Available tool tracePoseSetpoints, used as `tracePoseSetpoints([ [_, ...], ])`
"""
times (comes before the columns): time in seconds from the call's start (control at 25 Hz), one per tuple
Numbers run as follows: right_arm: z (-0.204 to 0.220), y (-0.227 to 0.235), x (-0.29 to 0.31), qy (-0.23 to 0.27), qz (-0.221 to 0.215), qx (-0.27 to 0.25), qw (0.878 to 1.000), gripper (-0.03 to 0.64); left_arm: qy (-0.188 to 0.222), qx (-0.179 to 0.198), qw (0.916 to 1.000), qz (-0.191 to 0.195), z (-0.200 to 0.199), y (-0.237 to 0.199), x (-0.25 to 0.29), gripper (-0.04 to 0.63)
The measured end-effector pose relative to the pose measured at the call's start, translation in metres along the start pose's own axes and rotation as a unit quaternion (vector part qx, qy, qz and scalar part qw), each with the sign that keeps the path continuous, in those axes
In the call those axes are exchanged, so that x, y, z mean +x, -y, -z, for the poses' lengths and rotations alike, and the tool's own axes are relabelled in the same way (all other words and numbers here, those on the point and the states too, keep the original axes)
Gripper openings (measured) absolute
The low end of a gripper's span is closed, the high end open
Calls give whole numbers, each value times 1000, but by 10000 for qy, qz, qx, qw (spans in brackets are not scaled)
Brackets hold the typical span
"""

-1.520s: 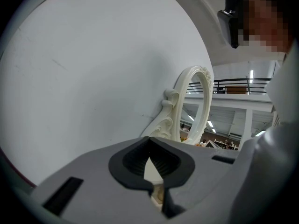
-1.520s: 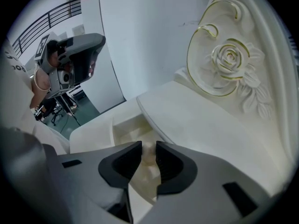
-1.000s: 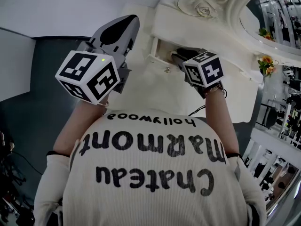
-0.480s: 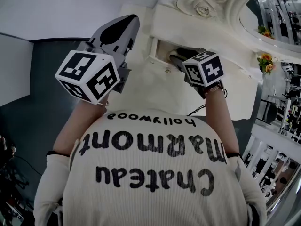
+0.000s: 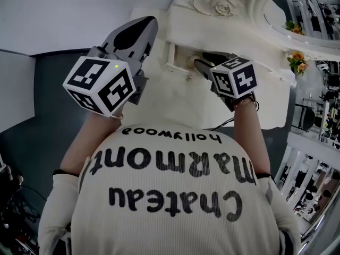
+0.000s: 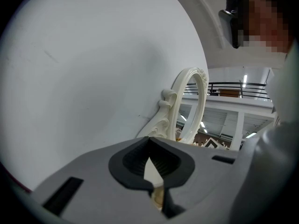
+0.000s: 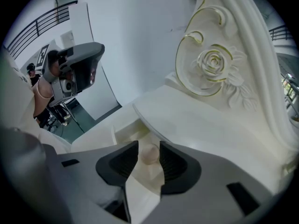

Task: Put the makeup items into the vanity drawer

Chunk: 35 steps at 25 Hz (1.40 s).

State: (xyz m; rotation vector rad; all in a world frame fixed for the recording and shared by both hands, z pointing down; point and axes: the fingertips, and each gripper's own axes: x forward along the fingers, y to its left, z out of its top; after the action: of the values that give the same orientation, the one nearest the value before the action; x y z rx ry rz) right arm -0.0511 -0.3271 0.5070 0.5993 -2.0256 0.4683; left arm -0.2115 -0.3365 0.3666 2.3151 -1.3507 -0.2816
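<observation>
As the right tongs (image 7: 148, 144) have just spread, a pale puff (image 7: 150, 156) lies between them.

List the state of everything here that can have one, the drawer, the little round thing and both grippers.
vanity drawer, pulled open.
round pale makeup item, lying in the drawer, between the right jaws but not clamped.
right gripper, jaws have just been opening, now wide apart either side of the item.
left gripper, jaws together, nothing between them, held away from the drawer.
</observation>
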Motion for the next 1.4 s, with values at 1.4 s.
tracePoseSetpoints([
  [1.4,-61,-32,-207,5235,861,1611,8322,44,58,939,9934,662,-6,103,-34,8],
])
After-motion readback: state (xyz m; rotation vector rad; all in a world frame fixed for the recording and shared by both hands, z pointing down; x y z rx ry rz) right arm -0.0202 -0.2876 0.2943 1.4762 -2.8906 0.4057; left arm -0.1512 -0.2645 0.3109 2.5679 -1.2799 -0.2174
